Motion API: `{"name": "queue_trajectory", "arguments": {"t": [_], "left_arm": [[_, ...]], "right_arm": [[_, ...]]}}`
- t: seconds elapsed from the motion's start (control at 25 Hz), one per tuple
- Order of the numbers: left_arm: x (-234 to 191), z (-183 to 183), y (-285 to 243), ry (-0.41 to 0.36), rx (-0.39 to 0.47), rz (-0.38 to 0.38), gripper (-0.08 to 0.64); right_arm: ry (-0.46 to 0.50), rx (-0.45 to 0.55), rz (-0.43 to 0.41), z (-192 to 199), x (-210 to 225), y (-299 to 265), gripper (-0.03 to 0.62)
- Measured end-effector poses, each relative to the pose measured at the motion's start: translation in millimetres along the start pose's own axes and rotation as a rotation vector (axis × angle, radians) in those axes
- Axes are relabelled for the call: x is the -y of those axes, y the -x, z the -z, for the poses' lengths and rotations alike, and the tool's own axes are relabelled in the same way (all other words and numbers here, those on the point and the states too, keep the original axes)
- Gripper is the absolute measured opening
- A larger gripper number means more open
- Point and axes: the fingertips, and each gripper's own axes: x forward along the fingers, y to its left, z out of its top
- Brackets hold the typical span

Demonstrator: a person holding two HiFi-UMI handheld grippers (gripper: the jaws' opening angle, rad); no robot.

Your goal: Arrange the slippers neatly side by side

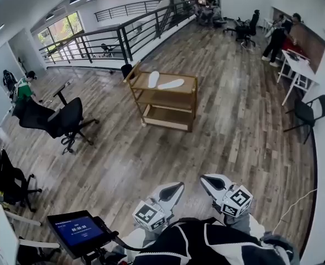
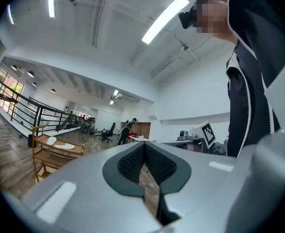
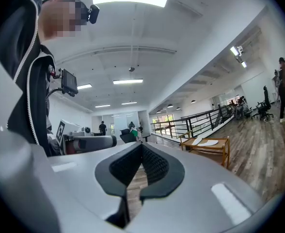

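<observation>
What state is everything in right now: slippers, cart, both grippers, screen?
left slipper, lying on the cart's top shelf, pointing away.
right slipper, same shelf, angled across, not parallel to the other.
cart, upright on the floor, well away from both grippers.
left gripper, shut, nothing between the jaws.
right gripper, shut, nothing between the jaws.
screen, lit.
</observation>
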Motion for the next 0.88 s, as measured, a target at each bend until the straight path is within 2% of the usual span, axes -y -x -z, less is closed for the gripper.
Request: {"name": "queue_trajectory", "arguments": {"t": [0.88], "left_arm": [[-1.7, 3.9, 32.0, 0.028, 0.013, -0.008, 0.018]], "right_arm": [[0.021, -0.030, 0.015, 5.6, -23.2, -9.7, 0.005]]}}
